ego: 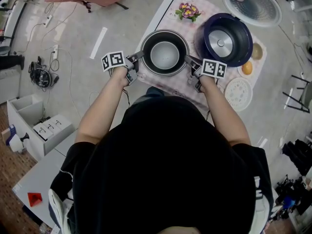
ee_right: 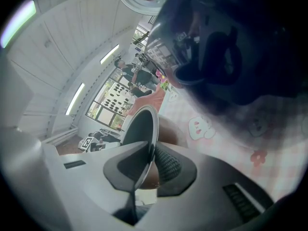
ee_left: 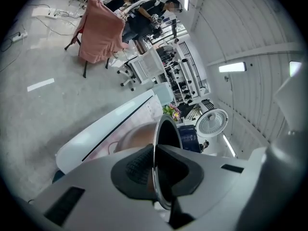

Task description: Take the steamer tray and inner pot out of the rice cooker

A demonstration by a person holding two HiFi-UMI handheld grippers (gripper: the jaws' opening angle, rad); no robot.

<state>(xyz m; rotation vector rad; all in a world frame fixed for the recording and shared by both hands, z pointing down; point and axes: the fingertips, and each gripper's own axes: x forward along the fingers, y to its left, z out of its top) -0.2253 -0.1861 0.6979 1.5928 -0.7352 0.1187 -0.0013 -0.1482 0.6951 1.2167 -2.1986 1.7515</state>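
- The inner pot [ego: 165, 52] is out of the rice cooker [ego: 226, 39], over the pink checked cloth [ego: 168, 84] just to the left of the cooker's dark blue body; whether it rests on the cloth cannot be told.
- The left gripper [ego: 134, 62] is clamped on the pot's thin rim at the left side, with one pad inside and one outside.
- The right gripper [ego: 191, 65] pinches the opposite side of the rim in the same way.
- The cooker's lid [ego: 251, 4] stands open behind it.
- A white perforated steamer tray [ego: 238, 93] lies on the cloth near the table's right corner.
- A small bunch of flowers [ego: 188, 11] sits at the far side of the white table [ego: 163, 6].
- The floor [ego: 78, 28] is grey concrete with a white tape strip [ego: 98, 43] and loose cables [ego: 41, 74].
- A pink fabric [ee_left: 98, 28] is draped over a stand beyond the table.
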